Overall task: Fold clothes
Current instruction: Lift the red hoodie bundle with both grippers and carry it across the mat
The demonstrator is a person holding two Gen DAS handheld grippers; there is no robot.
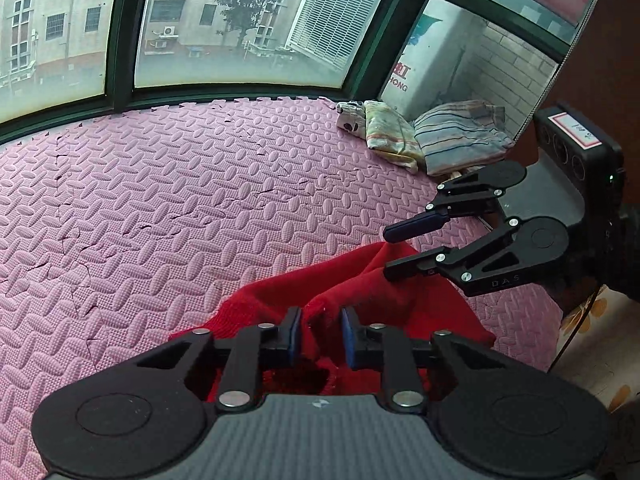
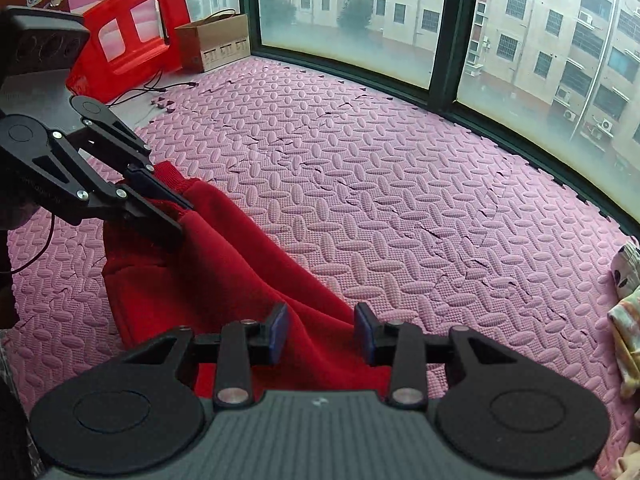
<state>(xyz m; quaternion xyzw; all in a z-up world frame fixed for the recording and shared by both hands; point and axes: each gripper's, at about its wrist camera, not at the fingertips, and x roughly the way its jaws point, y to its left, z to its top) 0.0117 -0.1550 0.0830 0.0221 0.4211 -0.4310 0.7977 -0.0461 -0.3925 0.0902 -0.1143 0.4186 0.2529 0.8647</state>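
The red garment (image 2: 224,264) lies bunched at lower left on the pink foam mat (image 2: 360,184). Left tongs (image 2: 176,216) pinch its edge; right tongs (image 2: 322,332) stand wide astride it. Spreading seems underway; next, the right must close on cloth.

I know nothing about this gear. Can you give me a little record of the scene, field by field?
Garment: red garment, rumpled, not yet folded
Surface: pink foam mat
Left tongs: cloth between the fingers, grip unclear
Right tongs: open, cloth between the fingers
Nearby: pile of folded clothes by the window; cardboard box at the mat's far corner
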